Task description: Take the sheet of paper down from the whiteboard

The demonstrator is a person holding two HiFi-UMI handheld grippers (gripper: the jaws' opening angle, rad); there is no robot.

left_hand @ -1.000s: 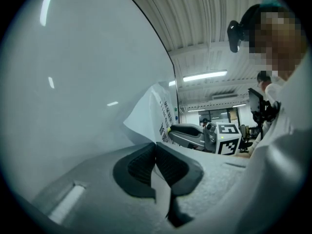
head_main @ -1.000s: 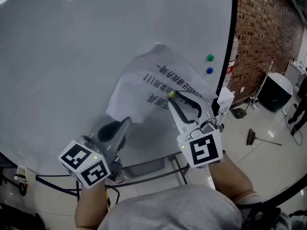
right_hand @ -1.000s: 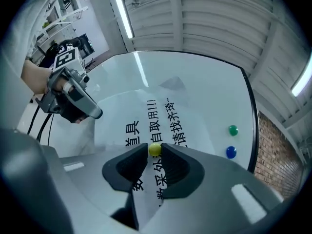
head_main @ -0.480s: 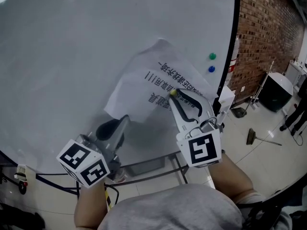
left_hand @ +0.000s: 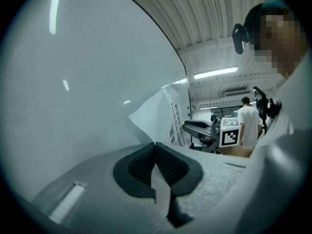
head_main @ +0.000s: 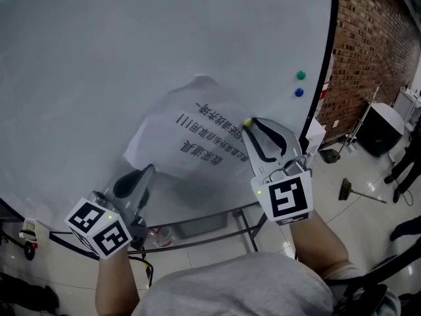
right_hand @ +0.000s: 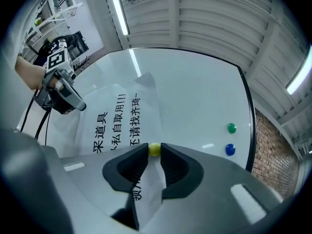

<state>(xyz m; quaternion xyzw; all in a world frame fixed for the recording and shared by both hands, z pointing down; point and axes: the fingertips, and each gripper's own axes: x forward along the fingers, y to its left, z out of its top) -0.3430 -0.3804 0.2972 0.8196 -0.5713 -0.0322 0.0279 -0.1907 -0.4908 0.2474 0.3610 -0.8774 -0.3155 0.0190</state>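
Drawn lower-left since earlier, the sheet of paper (head_main: 191, 133) lies mid-frame, its left corner clamped in the left gripper (left_hand: 156, 145), its right edge's yellow magnet (right_hand: 154, 149) clasped by the right gripper's (head_main: 250, 126) just-closing jaws.

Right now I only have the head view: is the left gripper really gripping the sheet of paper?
Observer: Yes; its own view shows the left gripper shut on an edge of the sheet of paper.
Operator: And the other one?
Observer: The right gripper has just been closing its jaws; a yellow magnet sits pinched between their tips.
Operator: Any paper in there?
Observer: Yes, a fold of the sheet runs between the pads.
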